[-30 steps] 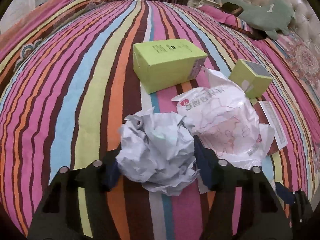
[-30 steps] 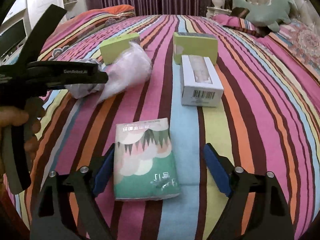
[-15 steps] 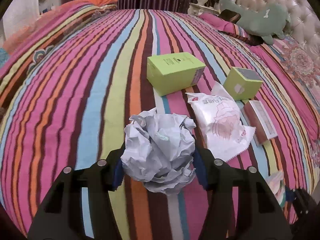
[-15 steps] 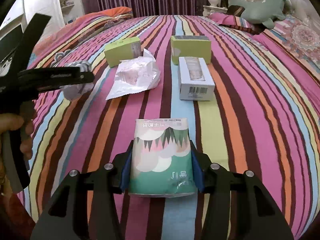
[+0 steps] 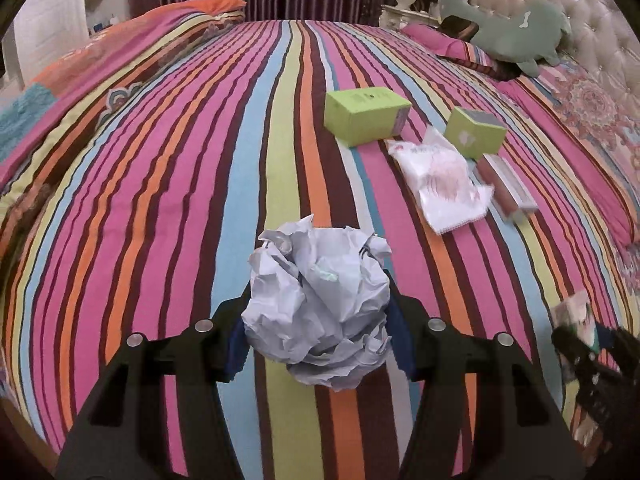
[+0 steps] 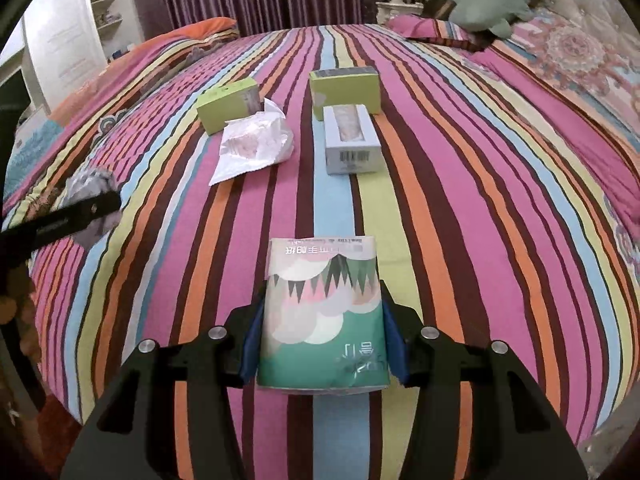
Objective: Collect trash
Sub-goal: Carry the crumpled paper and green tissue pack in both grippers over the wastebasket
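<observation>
1. Left gripper (image 5: pixel 316 336), lower centre of the left wrist view: jaws drawn in on a crumpled paper ball (image 5: pixel 318 308), blue pads pressing its two flanks. The ball bulges above and below the pads and appears lifted clear of the striped bedspread (image 5: pixel 168 184).
2. Right gripper (image 6: pixel 322 344), lower centre of the right wrist view: jaws closed on a green tissue pack (image 6: pixel 324 316), held by its long sides, with its printed end toward mid-frame.
3. Trash not yet collected, right wrist view, upper centre: a large green box (image 6: pixel 228 104), a white plastic wrapper (image 6: pixel 252 144) just in front of it and seemingly touching, a small green box (image 6: pixel 346 88), and a white barcode box (image 6: pixel 350 140) just before that one.
4. Background: a green plush toy (image 5: pixel 516 28) at the upper right of the left wrist view. No bin or bag is visible in either view.
5. Risk, left: crumpled paper yields under pressure; the ball could compress further and slip out between the pads during a quick swing or tilt.
6. Risk, right: the pack's film looks smooth and its contents soft; held only by the edges, it may slide forward if the gripper pitches steeply down.
7. Risk, both: the two grippers work near one another, each showing at the edge of the other's view, so crossing paths could knock either load loose.
8. Risk, task: with both grippers full, four items must wait; a dropped piece may land among them or roll off the bed.
</observation>
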The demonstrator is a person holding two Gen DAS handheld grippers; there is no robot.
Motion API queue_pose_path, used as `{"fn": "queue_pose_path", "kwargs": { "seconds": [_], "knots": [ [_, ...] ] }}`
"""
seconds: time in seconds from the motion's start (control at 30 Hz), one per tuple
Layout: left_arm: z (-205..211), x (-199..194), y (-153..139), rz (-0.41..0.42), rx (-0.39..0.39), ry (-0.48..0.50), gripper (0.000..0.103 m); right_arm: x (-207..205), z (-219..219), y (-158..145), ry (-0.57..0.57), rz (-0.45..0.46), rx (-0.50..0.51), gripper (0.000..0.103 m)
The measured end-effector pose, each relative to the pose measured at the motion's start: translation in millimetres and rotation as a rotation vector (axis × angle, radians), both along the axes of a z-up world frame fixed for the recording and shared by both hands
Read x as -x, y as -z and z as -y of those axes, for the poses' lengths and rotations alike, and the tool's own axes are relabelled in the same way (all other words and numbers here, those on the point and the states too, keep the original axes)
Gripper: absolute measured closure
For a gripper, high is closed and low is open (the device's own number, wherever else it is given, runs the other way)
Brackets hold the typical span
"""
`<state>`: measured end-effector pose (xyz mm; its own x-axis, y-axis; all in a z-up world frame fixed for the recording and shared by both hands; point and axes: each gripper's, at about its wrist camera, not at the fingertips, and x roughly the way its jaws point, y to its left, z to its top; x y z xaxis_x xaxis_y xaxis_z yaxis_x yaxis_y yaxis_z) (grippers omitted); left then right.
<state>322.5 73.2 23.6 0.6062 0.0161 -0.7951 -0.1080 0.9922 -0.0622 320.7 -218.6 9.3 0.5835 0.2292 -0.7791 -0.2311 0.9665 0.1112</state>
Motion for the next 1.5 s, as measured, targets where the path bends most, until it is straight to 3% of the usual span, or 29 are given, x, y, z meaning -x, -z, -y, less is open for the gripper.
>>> {"fn": "queue_pose_path", "kwargs": {
  "seconds": [0.6,0.8,1.03,1.2,1.5],
  "knots": [
    [19,151,-15,0.035,-0.053,0.068,0.047,107,7,-10,-0.024,-0.011,-0.054,0.055],
    [33,198,-7,0.023,-0.06,0.125,0.047,149,8,-9,-0.033,-0.035,-0.049,0.055],
    [39,246,23,-0.057,-0.053,0.142,0.047,187,13,12,-0.038,-0.124,-0.067,0.055],
    [43,270,54,-0.146,-0.035,0.155,0.047,205,12,38,-0.033,-0.235,-0.091,0.055],
    [44,287,99,-0.31,0.004,0.175,0.047,216,8,75,-0.015,-0.405,-0.119,0.055]
  ]
}}
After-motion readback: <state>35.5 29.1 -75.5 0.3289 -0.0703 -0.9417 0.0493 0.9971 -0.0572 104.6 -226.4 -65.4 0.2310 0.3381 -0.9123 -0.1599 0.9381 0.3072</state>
